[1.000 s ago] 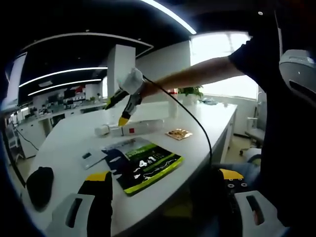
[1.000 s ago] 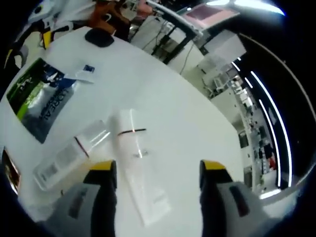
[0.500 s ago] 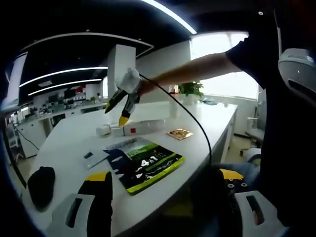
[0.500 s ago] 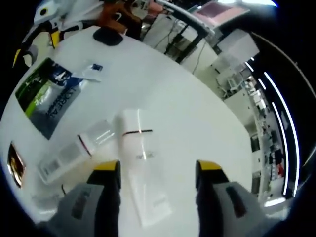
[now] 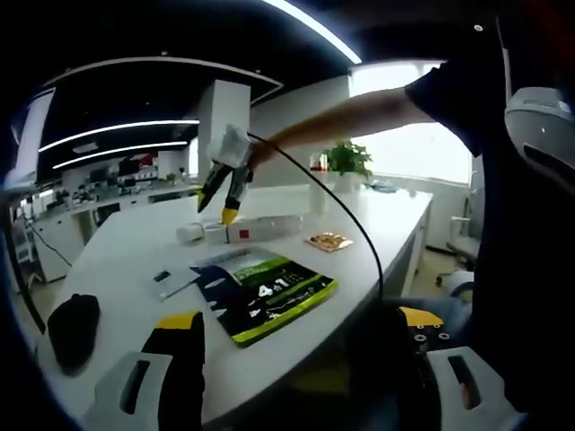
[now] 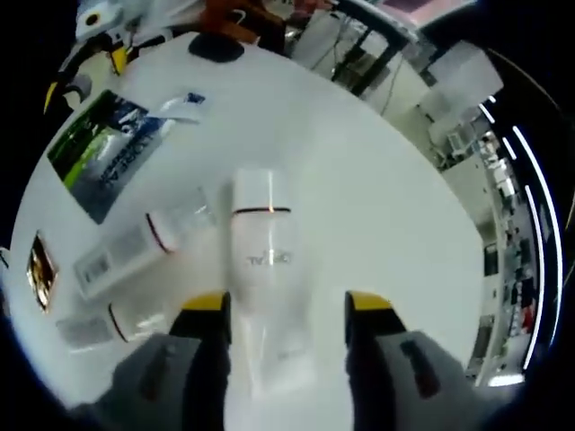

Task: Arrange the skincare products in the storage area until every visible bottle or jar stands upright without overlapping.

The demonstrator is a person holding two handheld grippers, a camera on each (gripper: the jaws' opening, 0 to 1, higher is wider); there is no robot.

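While the right hand-held gripper (image 6: 286,310) hangs wide-jawed over one white tube (image 6: 260,269) lying on the desk (image 6: 377,180), two clear-capped bottles (image 6: 135,251) lie beside it, and the left hand-held gripper (image 5: 296,328) gapes wide.

Left gripper view looks low across the table (image 5: 296,202) from its near edge; right gripper view looks steeply down, close, on the shared pouch (image 5: 265,292) at 10 o'clock.
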